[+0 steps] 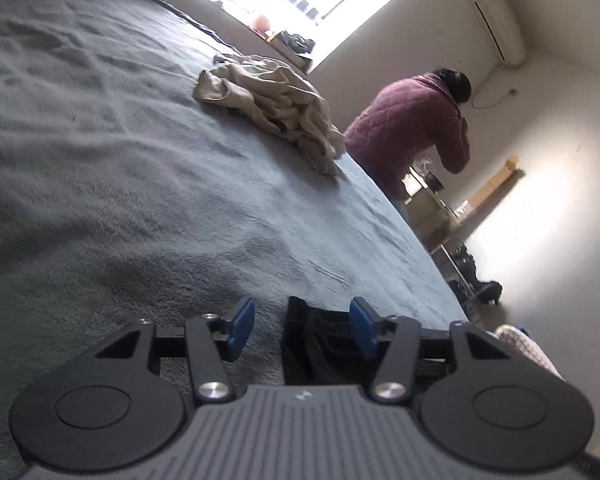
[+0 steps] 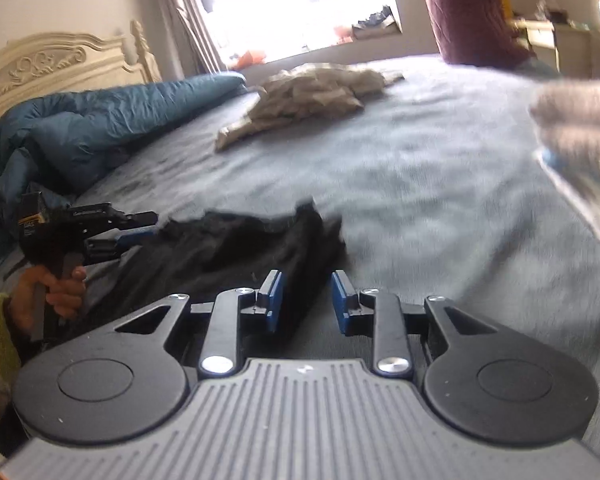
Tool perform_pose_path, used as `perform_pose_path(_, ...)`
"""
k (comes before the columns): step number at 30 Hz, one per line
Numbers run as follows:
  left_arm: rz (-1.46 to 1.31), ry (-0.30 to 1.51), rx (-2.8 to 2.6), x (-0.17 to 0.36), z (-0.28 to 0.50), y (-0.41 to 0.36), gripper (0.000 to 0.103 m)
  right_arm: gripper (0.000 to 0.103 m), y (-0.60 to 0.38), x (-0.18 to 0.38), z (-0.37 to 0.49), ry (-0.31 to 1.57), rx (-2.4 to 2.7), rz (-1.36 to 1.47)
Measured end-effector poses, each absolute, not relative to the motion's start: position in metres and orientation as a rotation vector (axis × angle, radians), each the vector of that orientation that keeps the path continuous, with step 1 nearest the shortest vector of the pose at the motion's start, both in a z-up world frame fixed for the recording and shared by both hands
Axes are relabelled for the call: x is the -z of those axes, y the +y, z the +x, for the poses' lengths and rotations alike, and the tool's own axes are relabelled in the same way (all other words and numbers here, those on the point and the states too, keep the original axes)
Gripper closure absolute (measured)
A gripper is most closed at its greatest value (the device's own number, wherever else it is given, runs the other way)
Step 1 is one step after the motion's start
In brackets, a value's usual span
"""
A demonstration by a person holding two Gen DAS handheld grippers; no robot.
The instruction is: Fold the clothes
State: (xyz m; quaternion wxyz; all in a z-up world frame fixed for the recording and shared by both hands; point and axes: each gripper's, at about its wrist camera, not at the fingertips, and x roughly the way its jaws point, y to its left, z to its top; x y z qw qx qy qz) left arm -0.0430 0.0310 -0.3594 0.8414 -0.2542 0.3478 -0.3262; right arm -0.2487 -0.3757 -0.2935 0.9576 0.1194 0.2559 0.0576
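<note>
A black garment (image 2: pixel 236 248) lies crumpled on the grey bed cover (image 2: pixel 420 184). A strip of it runs between the blue pads of my right gripper (image 2: pixel 307 296), which stand apart with a gap beside the cloth; I read the gripper as open. A hand holds my left gripper (image 2: pixel 152 225) at the garment's left edge. In the left wrist view, the left gripper (image 1: pixel 302 328) stands open. A fold of the black garment (image 1: pixel 320 344) lies by its right pad, and bare cover shows on the left.
A crumpled beige garment (image 1: pixel 268 108) (image 2: pixel 312 92) lies further up the bed. A blue duvet (image 2: pixel 80 128) is bunched by the cream headboard (image 2: pixel 60 64). A person in a maroon quilted jacket (image 1: pixel 412 132) stands past the bed's far edge. A blurred pale shape (image 2: pixel 580 120) fills the right side.
</note>
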Motion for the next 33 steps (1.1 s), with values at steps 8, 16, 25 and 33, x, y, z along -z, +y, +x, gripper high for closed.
perform_pose_path(8,-0.272,0.817,0.911,0.352,-0.104,-0.021,0.036,0.077,-0.337,0.313,-0.171,0.639,-0.293,0.173)
perform_pose_path(16,-0.261,0.829,0.824,0.353,-0.123,-0.007,0.02,0.082,-0.376,0.303,-0.165,0.589,0.031,0.231)
perform_pose_path(25,-0.217,0.845,0.757,0.342,-0.182,0.004,0.0,0.07,-0.321,0.303,-0.14,0.696,-0.247,0.218)
perform_pose_path(33,-0.135,0.743,0.733,0.33,-0.226,0.008,0.0,0.076,-0.379,0.295,-0.135,0.631,0.001,0.382)
